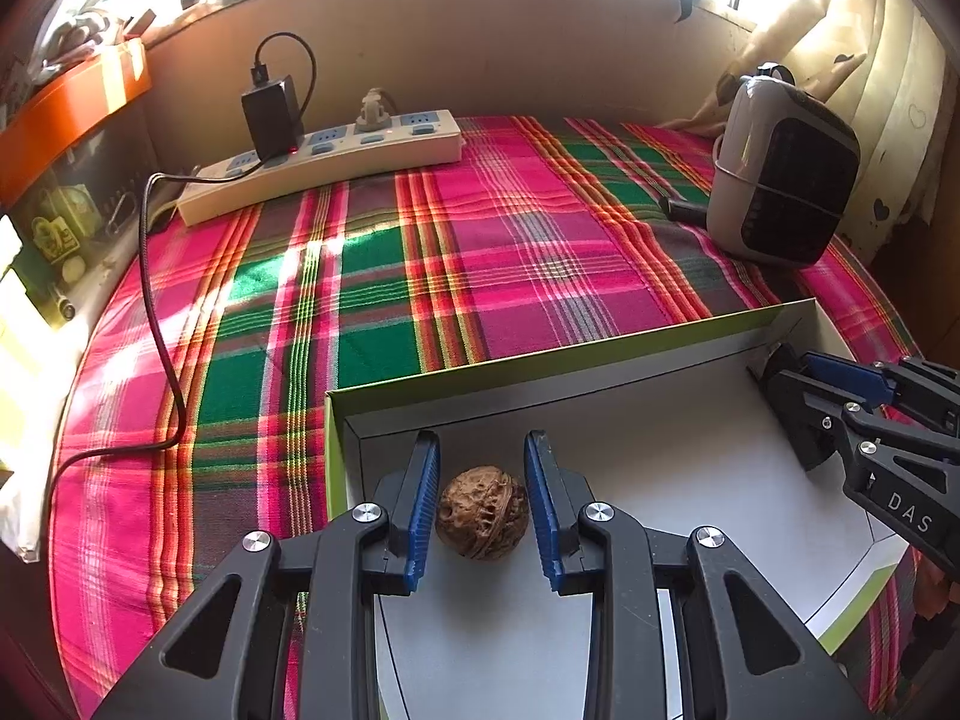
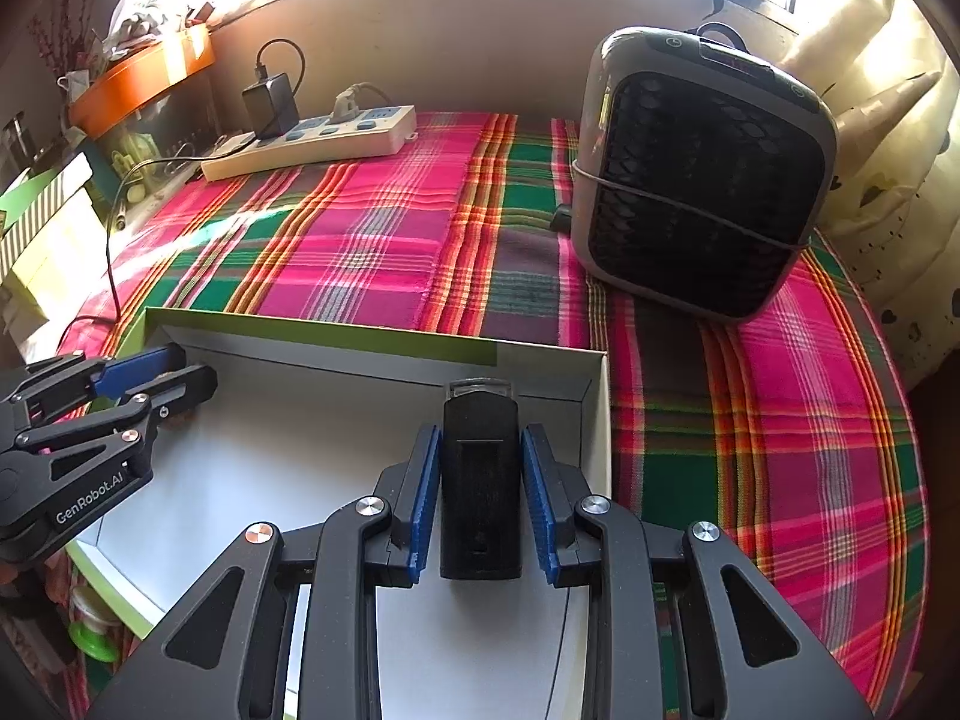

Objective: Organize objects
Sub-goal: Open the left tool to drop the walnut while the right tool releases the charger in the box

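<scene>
A shallow white box with green outer walls (image 1: 600,354) lies on the pink-and-green plaid cloth (image 1: 492,228), and both grippers reach into it. The left gripper (image 1: 482,504) is clamped on a brown walnut (image 1: 483,511), its blue pads touching the shell on both sides, close to the box's left wall and near the far left corner. The right gripper (image 2: 480,498) is clamped on a black rectangular device (image 2: 480,480), whose far end sits just beside the far wall near the right corner. Between the two grippers the white box floor is bare. Beyond the far wall, open cloth runs to a white power strip (image 1: 324,162) at the back left and a grey heater with a black grille (image 2: 702,174) at the back right.
</scene>
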`<state>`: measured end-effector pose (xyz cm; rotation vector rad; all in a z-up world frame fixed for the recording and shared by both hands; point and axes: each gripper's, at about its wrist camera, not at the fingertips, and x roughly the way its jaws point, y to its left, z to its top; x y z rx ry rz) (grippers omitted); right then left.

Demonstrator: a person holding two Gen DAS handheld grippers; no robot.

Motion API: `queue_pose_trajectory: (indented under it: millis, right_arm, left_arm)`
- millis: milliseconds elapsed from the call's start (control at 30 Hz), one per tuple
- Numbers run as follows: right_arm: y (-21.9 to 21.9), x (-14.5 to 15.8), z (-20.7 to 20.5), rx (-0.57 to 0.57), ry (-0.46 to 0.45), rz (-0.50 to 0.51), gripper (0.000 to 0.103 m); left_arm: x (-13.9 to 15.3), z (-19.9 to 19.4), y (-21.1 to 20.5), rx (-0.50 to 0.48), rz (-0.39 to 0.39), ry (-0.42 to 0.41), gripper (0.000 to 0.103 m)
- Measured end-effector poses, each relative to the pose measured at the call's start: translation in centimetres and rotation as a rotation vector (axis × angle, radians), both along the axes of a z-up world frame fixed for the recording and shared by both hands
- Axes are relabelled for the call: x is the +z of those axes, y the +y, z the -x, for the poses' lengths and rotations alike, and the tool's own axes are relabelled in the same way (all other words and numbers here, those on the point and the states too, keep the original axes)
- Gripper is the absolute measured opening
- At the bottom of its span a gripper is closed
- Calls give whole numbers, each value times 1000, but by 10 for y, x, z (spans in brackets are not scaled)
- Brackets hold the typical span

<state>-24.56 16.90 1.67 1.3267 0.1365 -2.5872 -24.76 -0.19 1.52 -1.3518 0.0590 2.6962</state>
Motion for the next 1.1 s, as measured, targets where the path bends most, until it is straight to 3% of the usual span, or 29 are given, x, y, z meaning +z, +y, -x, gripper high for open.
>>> queue_pose_trajectory:
  millis: [567,1100]
  right_arm:
    - [1,2,1,-13,10,-2,30]
    - [-2,12,-14,-5,33,33,48]
  left_arm:
    - [0,-1,-1,-15,-4,-9,30]
    - [9,-20,-2,-20,-17,-8,41]
